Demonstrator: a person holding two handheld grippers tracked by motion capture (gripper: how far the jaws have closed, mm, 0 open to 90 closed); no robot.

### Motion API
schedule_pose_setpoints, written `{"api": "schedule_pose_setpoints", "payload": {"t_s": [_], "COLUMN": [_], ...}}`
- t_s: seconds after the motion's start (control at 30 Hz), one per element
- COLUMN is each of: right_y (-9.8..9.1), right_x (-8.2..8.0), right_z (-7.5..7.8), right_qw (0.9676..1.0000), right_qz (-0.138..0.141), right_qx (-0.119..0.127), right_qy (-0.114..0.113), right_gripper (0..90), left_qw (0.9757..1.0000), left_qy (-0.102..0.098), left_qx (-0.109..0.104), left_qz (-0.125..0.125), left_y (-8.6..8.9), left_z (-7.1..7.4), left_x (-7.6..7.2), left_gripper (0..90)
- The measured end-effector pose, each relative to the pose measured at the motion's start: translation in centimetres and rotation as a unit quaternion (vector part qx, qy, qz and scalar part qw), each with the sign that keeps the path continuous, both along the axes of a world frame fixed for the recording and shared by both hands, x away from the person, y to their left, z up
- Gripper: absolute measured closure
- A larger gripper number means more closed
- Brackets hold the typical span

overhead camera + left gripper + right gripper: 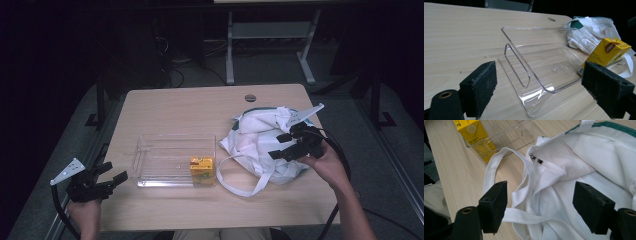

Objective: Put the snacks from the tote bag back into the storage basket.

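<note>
A clear plastic bin (170,160) (544,72) lies on the wooden table (200,107). A yellow juice carton (202,170) (606,52) (475,133) stands upright in its right end. To the right lies a crumpled white cloth bag (260,145) (584,167) with green trim and long white straps (499,165). My left gripper (111,176) (539,87) is open at the table's left front edge, pointing at the bin with nothing between its jaws. My right gripper (281,146) (540,206) is open just above the bag, its jaws either side of the bag's cloth and strap.
A round cable hole (250,97) (551,19) sits near the table's far edge. Beyond the table are a white desk frame (270,45) and cables on a dark floor. Bare tabletop lies behind the bin and along the front edge.
</note>
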State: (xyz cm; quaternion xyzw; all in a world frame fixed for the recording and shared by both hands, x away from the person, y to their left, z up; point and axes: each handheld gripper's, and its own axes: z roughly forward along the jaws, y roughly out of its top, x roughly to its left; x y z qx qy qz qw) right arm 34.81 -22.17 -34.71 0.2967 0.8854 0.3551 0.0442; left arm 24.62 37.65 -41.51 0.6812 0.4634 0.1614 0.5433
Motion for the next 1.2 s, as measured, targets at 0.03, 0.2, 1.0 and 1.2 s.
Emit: {"api": "schedule_pose_setpoints", "payload": {"t_s": [0.03,0.2,1.0,1.2], "right_y": [-0.1,-0.9,-2.8,-3.1], "right_x": [-0.1,-0.6,-3.7,-4.7], "right_z": [-0.1,-0.8,-2.9,-3.2], "right_qw": [1.0,0.9999,0.9993,0.9992], "right_qz": [-0.001,-0.008,-0.033,-0.034], "right_qx": [0.001,0.006,0.014,0.012], "right_qy": [0.001,0.003,-0.008,-0.018], "right_gripper": [27.7,27.7,27.0,26.9], "left_qw": [1.0,1.0,0.9999,0.9998], "left_qy": [0.0,0.001,0.004,0.003], "left_qx": [0.0,0.002,0.011,0.012], "left_qz": [-0.001,-0.002,-0.01,-0.012], "left_y": [0.0,0.0,-0.2,-0.2], "left_z": [0.0,0.0,-0.1,-0.1], "left_x": [0.0,0.0,0.1,0.2], "left_gripper": [12.6,12.6,12.6,12.6]}}
